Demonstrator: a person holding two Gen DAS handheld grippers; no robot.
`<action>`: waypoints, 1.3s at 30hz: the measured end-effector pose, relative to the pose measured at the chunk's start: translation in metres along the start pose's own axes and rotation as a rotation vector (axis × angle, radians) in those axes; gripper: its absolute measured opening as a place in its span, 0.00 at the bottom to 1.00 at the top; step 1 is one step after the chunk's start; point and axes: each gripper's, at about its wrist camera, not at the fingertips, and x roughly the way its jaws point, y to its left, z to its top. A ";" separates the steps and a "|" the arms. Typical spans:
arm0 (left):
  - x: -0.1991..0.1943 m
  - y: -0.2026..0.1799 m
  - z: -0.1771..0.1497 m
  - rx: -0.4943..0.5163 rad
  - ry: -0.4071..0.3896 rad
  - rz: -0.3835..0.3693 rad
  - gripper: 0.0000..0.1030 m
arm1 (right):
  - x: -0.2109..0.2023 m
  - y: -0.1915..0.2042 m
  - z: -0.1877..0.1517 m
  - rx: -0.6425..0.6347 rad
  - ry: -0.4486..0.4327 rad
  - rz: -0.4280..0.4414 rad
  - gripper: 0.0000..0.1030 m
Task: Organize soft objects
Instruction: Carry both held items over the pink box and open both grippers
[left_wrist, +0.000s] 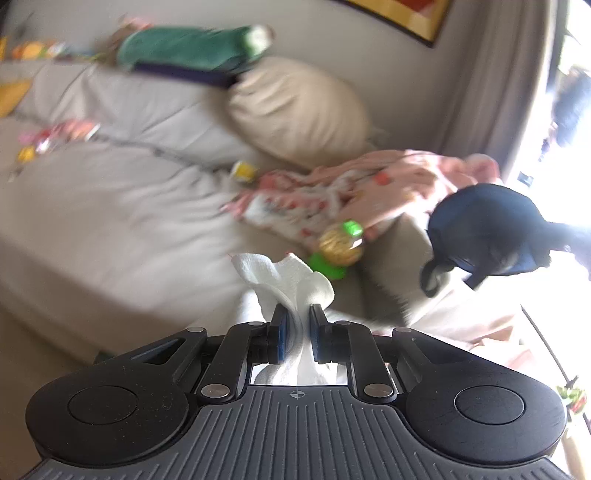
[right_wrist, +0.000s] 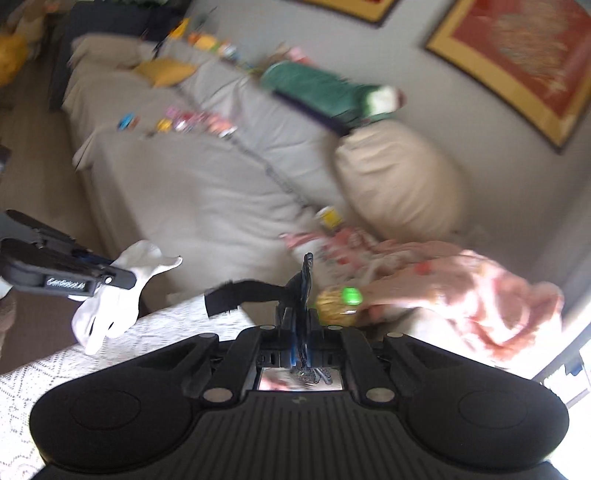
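Note:
My left gripper (left_wrist: 296, 314) is shut on a white cloth (left_wrist: 284, 277) and holds it above the grey sofa; both also show in the right wrist view, the gripper (right_wrist: 122, 277) and the cloth (right_wrist: 110, 306) at the left. My right gripper (right_wrist: 301, 314) is shut on a dark blue and black fabric item (right_wrist: 258, 291) with a strap hanging left. That dark item shows at the right in the left wrist view (left_wrist: 487, 236). A pink patterned cloth (right_wrist: 461, 291) lies crumpled on the sofa's right end.
The grey sofa (left_wrist: 110, 206) carries a beige cushion (left_wrist: 299, 110), a green plush item (left_wrist: 192, 48) on its backrest, small bright toys (right_wrist: 192, 120), and a gold and green toy (left_wrist: 338, 245). A white knitted cover (right_wrist: 74, 369) lies below. Framed pictures (right_wrist: 517, 55) hang on the wall.

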 end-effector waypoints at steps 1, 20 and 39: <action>0.001 -0.014 0.006 0.024 -0.006 -0.004 0.15 | -0.009 -0.013 -0.006 0.019 -0.011 -0.016 0.05; 0.070 -0.292 -0.025 0.250 0.115 -0.412 0.16 | -0.114 -0.187 -0.179 0.349 -0.047 -0.174 0.05; 0.043 -0.212 -0.071 0.312 0.085 -0.296 0.23 | -0.077 -0.182 -0.279 0.634 0.064 -0.024 0.53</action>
